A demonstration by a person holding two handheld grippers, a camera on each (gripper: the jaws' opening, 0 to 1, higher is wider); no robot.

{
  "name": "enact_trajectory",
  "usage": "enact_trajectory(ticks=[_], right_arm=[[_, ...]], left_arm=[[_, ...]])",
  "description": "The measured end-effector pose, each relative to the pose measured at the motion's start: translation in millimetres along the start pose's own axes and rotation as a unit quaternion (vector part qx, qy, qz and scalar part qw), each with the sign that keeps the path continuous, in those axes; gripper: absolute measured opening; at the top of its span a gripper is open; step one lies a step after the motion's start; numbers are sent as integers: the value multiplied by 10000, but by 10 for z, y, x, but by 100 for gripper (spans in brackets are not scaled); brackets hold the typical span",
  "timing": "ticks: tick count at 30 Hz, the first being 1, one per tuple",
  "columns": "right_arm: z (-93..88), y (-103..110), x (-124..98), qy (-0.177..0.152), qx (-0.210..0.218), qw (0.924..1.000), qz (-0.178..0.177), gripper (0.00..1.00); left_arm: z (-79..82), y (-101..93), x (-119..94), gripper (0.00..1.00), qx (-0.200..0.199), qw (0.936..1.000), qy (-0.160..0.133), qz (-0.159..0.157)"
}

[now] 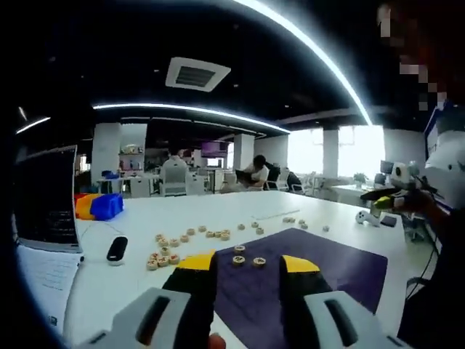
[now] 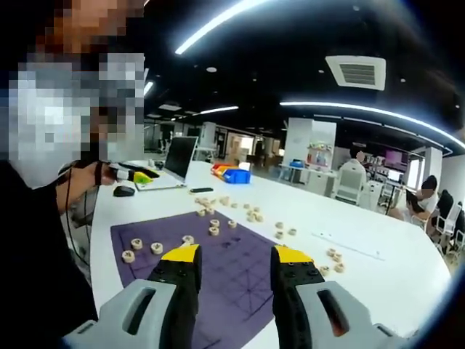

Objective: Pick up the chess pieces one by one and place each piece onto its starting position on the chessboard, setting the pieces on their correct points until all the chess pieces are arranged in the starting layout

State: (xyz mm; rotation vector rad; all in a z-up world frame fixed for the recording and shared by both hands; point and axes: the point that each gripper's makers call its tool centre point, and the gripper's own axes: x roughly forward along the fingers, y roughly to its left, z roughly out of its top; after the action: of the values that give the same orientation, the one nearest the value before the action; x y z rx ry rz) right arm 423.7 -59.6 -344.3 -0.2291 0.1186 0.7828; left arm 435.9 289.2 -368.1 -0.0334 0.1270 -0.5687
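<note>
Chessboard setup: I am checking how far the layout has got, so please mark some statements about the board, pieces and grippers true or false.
1. The chessboard is a purple mat on a white table. True.
2. All the chess pieces already sit on the board. False: many lie on the bare table beyond the mat, and a few are on it.
3. The right gripper holds a piece. False: its jaws stand apart with nothing between them.
4. The left gripper is open. True.
5. A laptop stands on the table. True.
</note>
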Motion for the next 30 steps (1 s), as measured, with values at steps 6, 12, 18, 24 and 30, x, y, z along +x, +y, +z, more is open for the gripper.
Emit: enact_trajectory(ticks=[6,12,18,24,30], right_arm=[[28,3,9,-69,5,10000,-9,39],[-5,42,12,-63,15,10000,21,39],[-15,-16,-41,-102,72,9999,-85,39],[-52,-9,-55,-104,94,9999,-69,39],[-115,-69,-79,-147,215,9996,-139,39]], left_arm=[[-4,42,-98,35,8,9999,24,138],[54,125,-62,35,4,9995,14,320],[95,324,99,35,-239,9980,123,579],[184,630,516,35,66,9949,763,654],[51,898,1120,36,454,9842,1681,329]])
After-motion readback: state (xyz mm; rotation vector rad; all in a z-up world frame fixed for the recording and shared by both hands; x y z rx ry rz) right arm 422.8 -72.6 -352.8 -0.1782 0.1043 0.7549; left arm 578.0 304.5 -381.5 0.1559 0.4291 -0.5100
